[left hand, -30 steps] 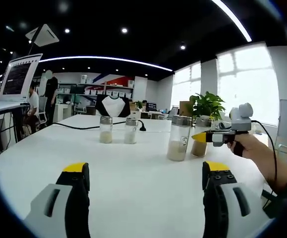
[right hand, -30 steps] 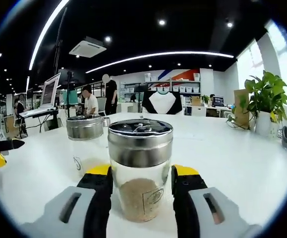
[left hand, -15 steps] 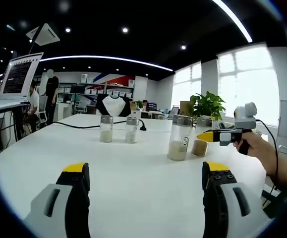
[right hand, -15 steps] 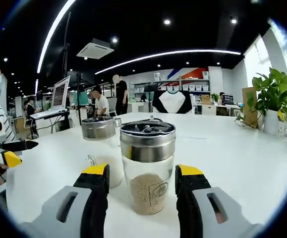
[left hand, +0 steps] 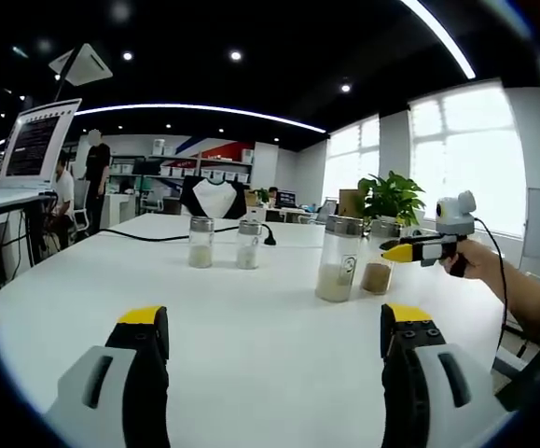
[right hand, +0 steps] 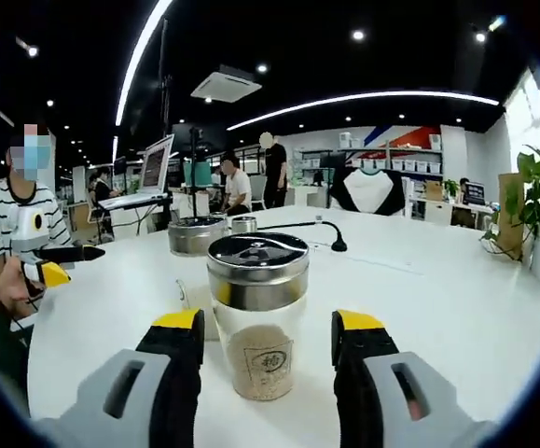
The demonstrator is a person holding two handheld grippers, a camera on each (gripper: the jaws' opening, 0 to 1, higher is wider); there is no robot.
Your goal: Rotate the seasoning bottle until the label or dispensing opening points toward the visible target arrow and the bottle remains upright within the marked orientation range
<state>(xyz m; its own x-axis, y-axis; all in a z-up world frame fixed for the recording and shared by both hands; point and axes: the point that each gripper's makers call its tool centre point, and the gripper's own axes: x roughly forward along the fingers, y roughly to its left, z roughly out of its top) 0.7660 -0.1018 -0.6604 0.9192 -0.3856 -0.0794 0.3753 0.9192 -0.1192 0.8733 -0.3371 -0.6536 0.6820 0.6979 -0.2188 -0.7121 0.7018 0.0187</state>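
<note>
The right tool (right hand: 266,341) stood spread around the upright seasoning bottle (right hand: 257,317) at lower centre on the white counter (right hand: 456,308) — not gripping; the left tool (left hand: 274,350) also spread. No target arrow showed — rotation apparently unfinished.

My left camera looks low across the table (left hand: 251,317); my right sits close, sharing the seasoning bottle (right hand: 257,327) (left hand: 376,277) at twelve o'clock.

Seasoning bottle (right hand: 258,322) label: one character, illegible.
</note>
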